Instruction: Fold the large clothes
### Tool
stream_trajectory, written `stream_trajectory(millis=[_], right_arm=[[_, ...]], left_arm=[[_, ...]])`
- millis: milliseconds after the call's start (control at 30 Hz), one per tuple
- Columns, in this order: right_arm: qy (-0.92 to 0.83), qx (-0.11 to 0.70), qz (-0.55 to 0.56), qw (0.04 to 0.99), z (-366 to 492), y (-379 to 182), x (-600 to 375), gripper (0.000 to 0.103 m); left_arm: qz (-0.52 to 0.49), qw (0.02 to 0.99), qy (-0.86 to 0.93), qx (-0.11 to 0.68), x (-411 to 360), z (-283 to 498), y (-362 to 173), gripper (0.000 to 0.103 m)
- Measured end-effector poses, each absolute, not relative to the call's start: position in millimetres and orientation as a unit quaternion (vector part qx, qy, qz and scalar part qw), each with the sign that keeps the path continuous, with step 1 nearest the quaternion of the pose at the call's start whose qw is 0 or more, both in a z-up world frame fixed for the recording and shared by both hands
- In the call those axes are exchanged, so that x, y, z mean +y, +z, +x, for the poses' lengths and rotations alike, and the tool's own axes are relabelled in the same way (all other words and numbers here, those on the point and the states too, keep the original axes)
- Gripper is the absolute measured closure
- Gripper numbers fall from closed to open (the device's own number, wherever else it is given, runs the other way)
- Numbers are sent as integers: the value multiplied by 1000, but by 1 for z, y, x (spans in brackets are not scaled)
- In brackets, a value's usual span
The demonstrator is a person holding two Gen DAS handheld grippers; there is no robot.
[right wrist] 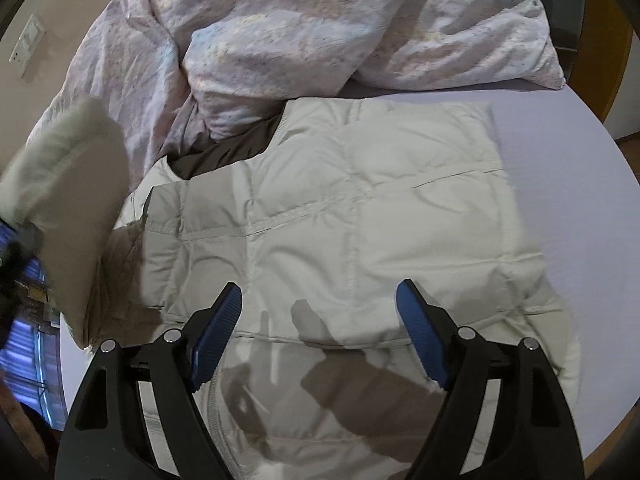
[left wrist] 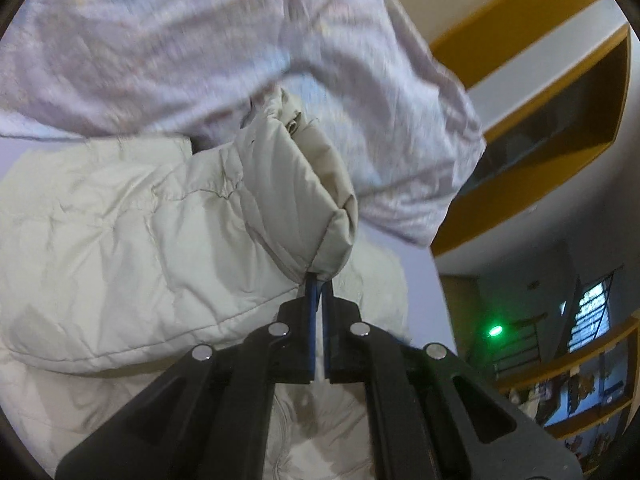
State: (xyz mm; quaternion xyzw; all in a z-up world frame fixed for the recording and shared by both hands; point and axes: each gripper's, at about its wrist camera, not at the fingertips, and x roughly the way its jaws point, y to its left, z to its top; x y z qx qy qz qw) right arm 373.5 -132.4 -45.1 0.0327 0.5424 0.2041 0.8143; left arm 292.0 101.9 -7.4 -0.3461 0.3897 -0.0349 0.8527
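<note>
Padded cream jacket [right wrist: 344,216] lies spread flat on the lavender sheet of the bed [right wrist: 580,184], directly beyond and beneath the right tool [right wrist: 320,320], whose blue pads [right wrist: 420,332] stand spread wide apart with nothing between them, hanging above the quilted panel without touching it. The tool's shadow falls on the cloth just ahead of its fingertips. Past the jacket, on the far side from this tool, a crumpled pale floral duvet [right wrist: 280,40] is heaped, and the jacket's dark lining [right wrist: 224,152] shows at the collar next to it. To the left of the right tool, one sleeve [right wrist: 68,184] of the jacket is raised off the bed, blurred. In the left wrist view that sleeve [left wrist: 296,200] runs straight out from the left tool [left wrist: 318,280], whose blue pads [left wrist: 312,296] are pressed together on the sleeve's cuff end, pinching its edge. The rest of the jacket [left wrist: 120,240] lies below and to the left of this tool, the duvet [left wrist: 200,40] beyond it, and a wooden bed frame [left wrist: 520,208] off to its right.
</note>
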Motion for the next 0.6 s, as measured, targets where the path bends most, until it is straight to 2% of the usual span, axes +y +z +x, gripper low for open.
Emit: stream_trajectory(millis=[333,433,567,600], right_arm=[[195,538,32,820,381,-42,-155,22],[195,536,34,821,383,-40,-157,22],[201,529,38,824,386,-34,-154,22],[205,527,39,824,387,-32,-151,22]], left_arm=[[-332,809,-38,484,57,313,-81,100],[-336,793,-32,507,53,316,-98,93],[-335,782,-28,524,50,316,-108,63],[-328,785,-25,526,50,315,-107,60]])
